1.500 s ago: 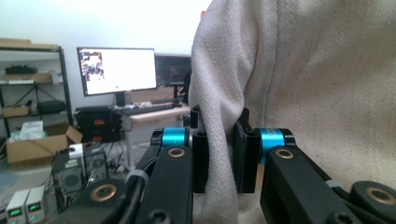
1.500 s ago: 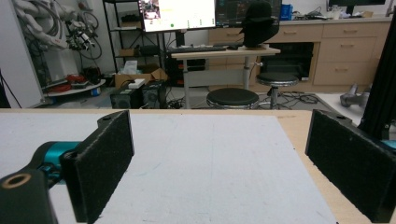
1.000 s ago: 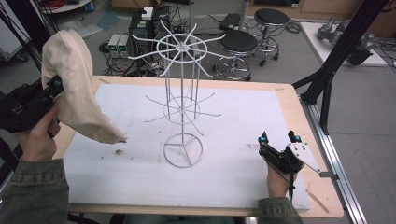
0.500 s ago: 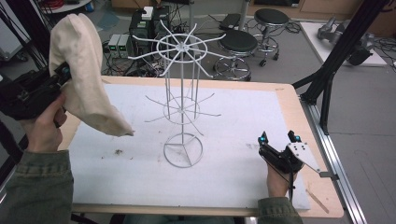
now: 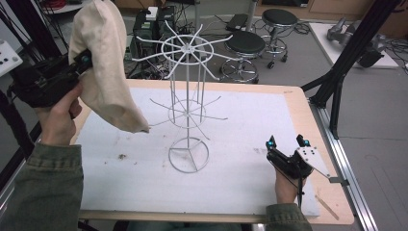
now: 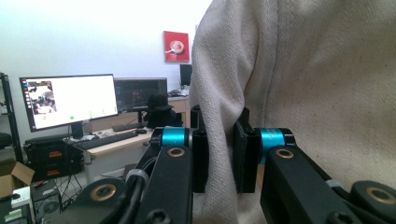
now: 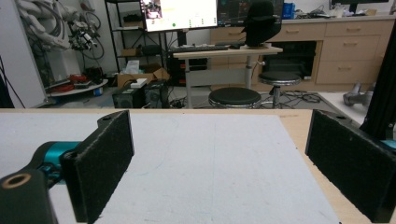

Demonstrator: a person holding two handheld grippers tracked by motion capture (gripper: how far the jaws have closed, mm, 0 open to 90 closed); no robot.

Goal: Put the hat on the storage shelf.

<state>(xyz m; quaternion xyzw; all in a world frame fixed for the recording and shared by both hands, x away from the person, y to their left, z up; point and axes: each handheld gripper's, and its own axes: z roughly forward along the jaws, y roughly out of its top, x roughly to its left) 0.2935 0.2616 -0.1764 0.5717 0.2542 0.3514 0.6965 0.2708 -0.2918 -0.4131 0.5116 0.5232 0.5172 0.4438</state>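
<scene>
A cream cloth bag [image 5: 103, 67] hangs in the air at the table's left, its lower corner close to a low arm of the white wire rack [image 5: 187, 101]. My left gripper [image 5: 82, 60] is shut on a fold of the cloth [image 6: 219, 154], the two pads pinching it from both sides. The rack stands mid-table on a ring base, with spokes at the top and halfway up. My right gripper [image 5: 286, 142] rests near the table's front right corner; its jaws stand wide apart [image 7: 219, 168] with nothing between them.
A white mat [image 5: 240, 125] covers the wooden table [image 5: 300, 106]. Black stools [image 5: 243, 45] and equipment stand behind the table. A black frame leg [image 5: 337, 82] rises at the right edge. A desk with monitors [image 6: 70, 100] lies farther back.
The left hand has lifted the cloth bag higher and carried it right, toward the rack. The bag's lower corner now hangs near a rack arm. The right gripper has stayed put.
</scene>
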